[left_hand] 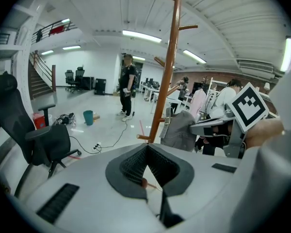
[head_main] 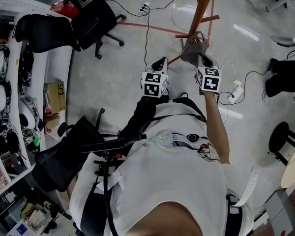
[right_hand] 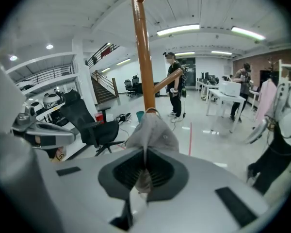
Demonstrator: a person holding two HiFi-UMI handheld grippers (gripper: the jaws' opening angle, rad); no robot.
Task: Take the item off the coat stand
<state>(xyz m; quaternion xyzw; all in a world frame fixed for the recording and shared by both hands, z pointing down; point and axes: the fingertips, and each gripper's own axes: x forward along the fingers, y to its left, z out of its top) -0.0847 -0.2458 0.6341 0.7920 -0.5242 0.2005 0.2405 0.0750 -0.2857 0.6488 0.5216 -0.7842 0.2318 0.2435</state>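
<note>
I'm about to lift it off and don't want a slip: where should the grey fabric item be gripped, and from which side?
Grip the loose lower fold of the grey fabric item, coming from the side away from the coat stand pole. Its top loop sits at the pole and the body droops outward, offering a thin fold. The right gripper is shut on that fold.

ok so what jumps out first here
A tall brown coat stand rises from the middle of an open workshop floor. A grey cloth hangs low on it, and the right gripper has its fingers shut on the cloth's lower edge, the left gripper empty beside it.
</note>
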